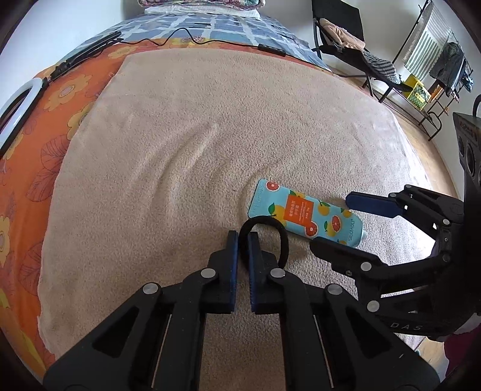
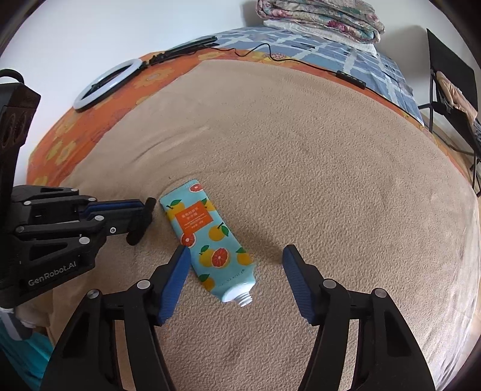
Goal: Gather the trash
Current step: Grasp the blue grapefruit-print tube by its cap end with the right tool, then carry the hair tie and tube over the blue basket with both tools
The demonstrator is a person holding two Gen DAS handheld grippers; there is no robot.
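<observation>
A light blue tube with orange and grapefruit prints (image 1: 306, 215) lies flat on a beige blanket (image 1: 186, 144), cap missing, its white threaded neck (image 2: 239, 296) toward me. My left gripper (image 1: 243, 237) is shut on a black hair tie (image 1: 272, 233), which loops out to the right just left of the tube. In the right wrist view the left gripper (image 2: 144, 215) holds the tie (image 2: 141, 222) beside the tube (image 2: 207, 237). My right gripper (image 2: 236, 255) is open and empty, its fingers on either side of the tube's neck end; it also shows in the left wrist view (image 1: 333, 222).
The blanket covers an orange flowered bedsheet (image 1: 27, 186). A white ring light (image 2: 105, 85), a black cable with a remote (image 2: 350, 78) and folded quilts (image 2: 321, 18) lie at the far end. A black chair (image 1: 339, 39) and a drying rack (image 1: 433, 69) stand on the floor to the right.
</observation>
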